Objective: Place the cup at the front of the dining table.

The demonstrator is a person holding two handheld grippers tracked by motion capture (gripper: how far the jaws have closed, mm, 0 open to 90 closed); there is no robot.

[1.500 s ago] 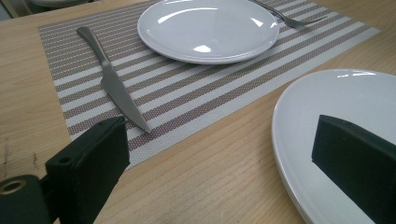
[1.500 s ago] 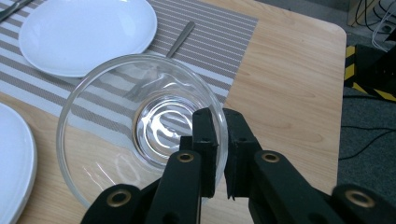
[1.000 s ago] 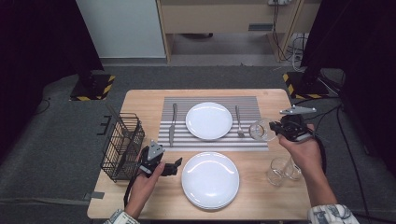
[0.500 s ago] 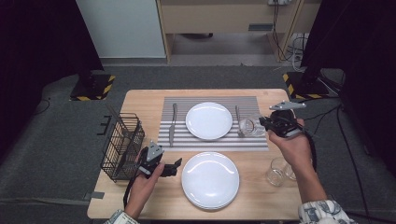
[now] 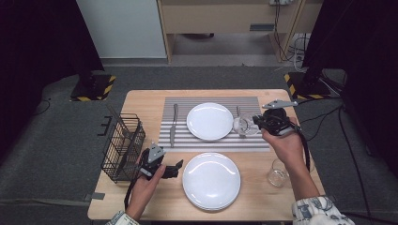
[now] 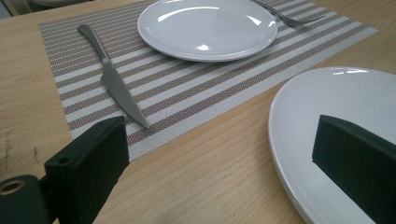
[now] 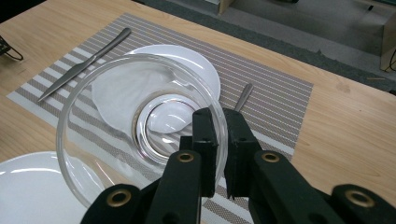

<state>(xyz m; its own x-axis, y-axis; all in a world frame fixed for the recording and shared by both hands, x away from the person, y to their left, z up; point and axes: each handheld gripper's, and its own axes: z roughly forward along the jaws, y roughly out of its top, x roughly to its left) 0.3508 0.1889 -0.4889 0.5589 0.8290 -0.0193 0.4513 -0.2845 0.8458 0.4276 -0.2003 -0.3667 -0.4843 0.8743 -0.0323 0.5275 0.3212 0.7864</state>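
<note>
From the high view, the right gripper [image 5: 257, 123] holds a clear glass [image 5: 243, 125] by its rim, above the right end of the striped placemat [image 5: 211, 143]. The glass sits just to the left of the gripper, beside the far white plate [image 5: 210, 121] and over the fork [image 5: 238, 112]. A second glass [image 5: 277, 173] stands on the wooden table [image 5: 145, 101] near the person's right arm. The left gripper [image 5: 176, 167] rests low on the table between the black wire basket [image 5: 123, 147] and the near white plate [image 5: 211, 180]. A knife [image 5: 173, 124] lies on the mat's left side. No words can be read on anything.

In the left gripper view, the two black jaws stand wide apart with nothing between them. One jaw is over the wood, the other over the near white plate [image 6: 327, 116]. The knife [image 6: 112, 77] lies ahead on the mat.

In the right gripper view, the jaws are pinched tight on the rim of the glass [image 7: 140, 126], one jaw inside and one outside. The glass is tipped so its open mouth faces the camera.
</note>
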